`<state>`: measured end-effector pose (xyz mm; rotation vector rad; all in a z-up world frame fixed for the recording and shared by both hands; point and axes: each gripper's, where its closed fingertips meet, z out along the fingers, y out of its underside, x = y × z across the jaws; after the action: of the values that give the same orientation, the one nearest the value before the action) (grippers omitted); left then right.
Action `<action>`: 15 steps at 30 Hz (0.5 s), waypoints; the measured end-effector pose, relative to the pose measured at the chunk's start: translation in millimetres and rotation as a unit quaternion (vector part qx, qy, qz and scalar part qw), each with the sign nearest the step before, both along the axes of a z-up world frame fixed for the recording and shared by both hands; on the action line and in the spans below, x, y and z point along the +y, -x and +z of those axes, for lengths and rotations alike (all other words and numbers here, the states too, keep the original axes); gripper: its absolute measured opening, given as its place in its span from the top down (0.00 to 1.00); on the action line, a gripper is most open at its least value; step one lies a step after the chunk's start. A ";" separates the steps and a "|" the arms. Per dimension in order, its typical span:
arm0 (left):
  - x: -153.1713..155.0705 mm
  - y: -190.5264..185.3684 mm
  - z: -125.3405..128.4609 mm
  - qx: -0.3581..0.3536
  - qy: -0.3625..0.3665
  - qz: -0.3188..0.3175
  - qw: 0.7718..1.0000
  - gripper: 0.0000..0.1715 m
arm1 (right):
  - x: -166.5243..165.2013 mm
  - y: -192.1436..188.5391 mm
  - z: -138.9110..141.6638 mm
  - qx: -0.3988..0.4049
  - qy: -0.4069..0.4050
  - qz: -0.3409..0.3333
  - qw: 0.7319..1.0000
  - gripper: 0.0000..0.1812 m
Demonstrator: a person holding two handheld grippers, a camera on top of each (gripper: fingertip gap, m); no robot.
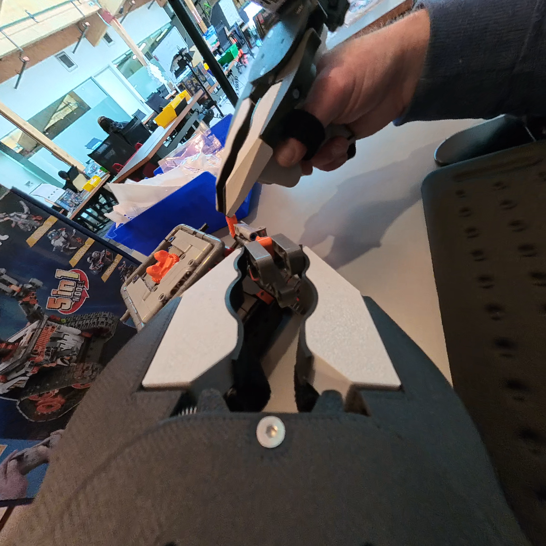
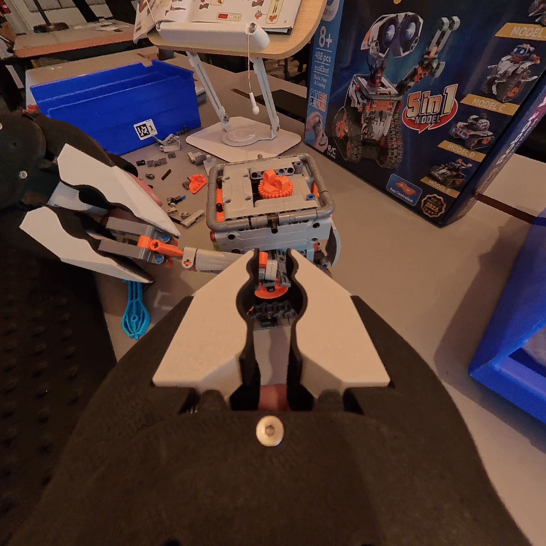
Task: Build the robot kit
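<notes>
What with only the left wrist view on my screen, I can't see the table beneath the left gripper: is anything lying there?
Observer: Yes. A turquoise plastic lever-shaped tool lies flat on the beige table, just below the left gripper, which clamps a grey-and-orange brick sub-assembly.
Operator: Any loose pieces nearby?
Observer: Small grey, black and orange brick parts are scattered between the blue plastic bin and the square grey brick model.
Operator: What's behind the model?
Observer: A white folding stand holding an open instruction booklet.
</notes>
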<state>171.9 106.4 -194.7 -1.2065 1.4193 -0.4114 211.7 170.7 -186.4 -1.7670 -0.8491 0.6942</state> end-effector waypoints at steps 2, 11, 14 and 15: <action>-0.4 0.4 1.8 -0.011 0.011 0.000 1.000 0.83 | -0.8 1.2 0.2 0.005 -0.004 0.004 1.000 0.93; 2.8 0.9 0.7 -0.026 0.031 0.010 0.999 0.86 | -5.1 2.1 -9.4 0.022 0.008 0.004 1.000 0.96; 4.3 0.5 -0.2 -0.027 0.040 0.012 0.999 0.86 | -5.5 -2.9 -6.1 0.037 0.003 -0.007 0.999 0.96; 5.5 1.0 -0.8 -0.025 0.036 0.015 0.999 0.86 | -7.4 -5.8 -2.4 0.042 0.000 -0.010 0.999 0.96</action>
<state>170.9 111.9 -195.5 -1.2657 1.3518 -0.4711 217.5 163.3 -188.7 -1.7323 -0.7731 0.7507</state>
